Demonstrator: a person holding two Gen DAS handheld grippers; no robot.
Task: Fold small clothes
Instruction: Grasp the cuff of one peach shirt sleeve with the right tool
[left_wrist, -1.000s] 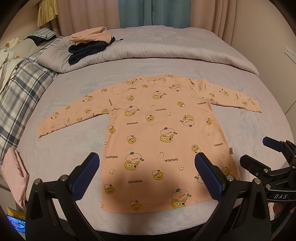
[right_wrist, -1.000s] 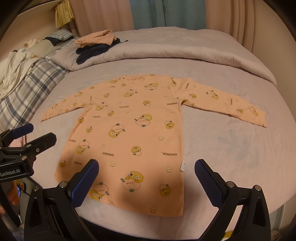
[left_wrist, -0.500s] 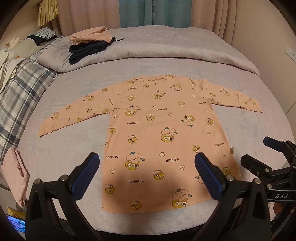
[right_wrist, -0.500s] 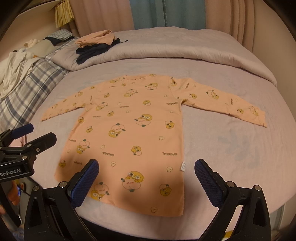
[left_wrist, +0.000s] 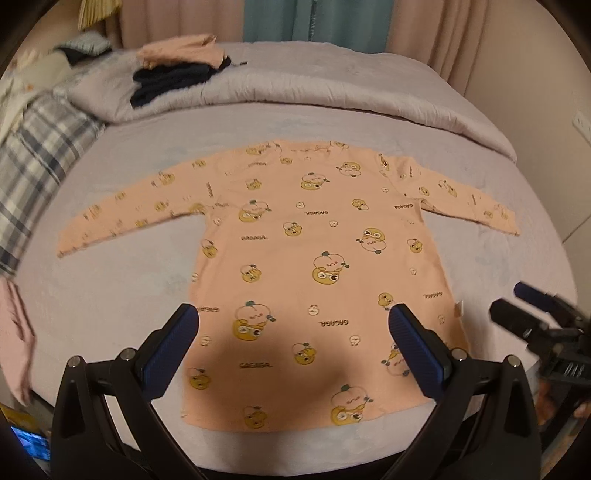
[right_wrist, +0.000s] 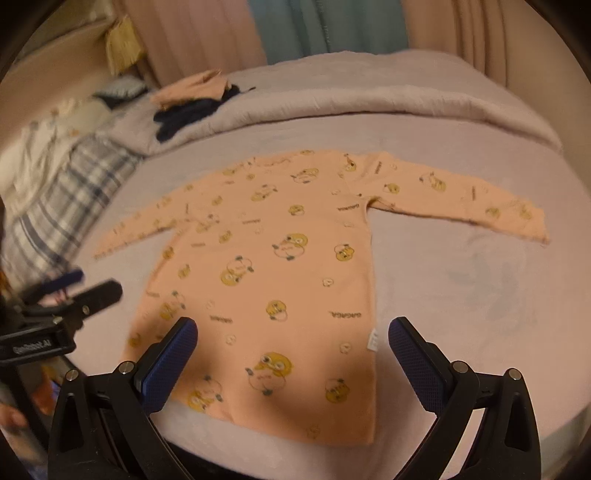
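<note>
Left wrist view
Shirt: we see the peach long-sleeved child's shirt with yellow cartoon prints (left_wrist: 314, 266) spread flat on the pale lilac bed sheet (left_wrist: 122, 295), both sleeves stretched out to the sides, hem toward us.
Left gripper: our left gripper (left_wrist: 293, 349) hangs over the hem end with its blue-padded fingers (left_wrist: 168, 352) spread wide and nothing between them.
Right gripper: it shows at the right edge (left_wrist: 532, 314), beside the shirt's side seam; from here we cannot tell how far it is parted.
Background: a rolled grey quilt (left_wrist: 332, 92) lies across the far end, carrying a folded peach garment (left_wrist: 181, 51) on top of a dark navy garment (left_wrist: 166, 83); a plaid blanket (left_wrist: 33, 155) lies to the left.

Right wrist view
Shirt: the same shirt (right_wrist: 280, 280) lies flat, with some motion blur.
Right gripper: our right gripper (right_wrist: 291, 350) is above the hem corner that bears a small white tag (right_wrist: 373, 339), spread wide, gripping nothing.
Left gripper: seen at the left edge (right_wrist: 77, 291), off the fabric.
</note>
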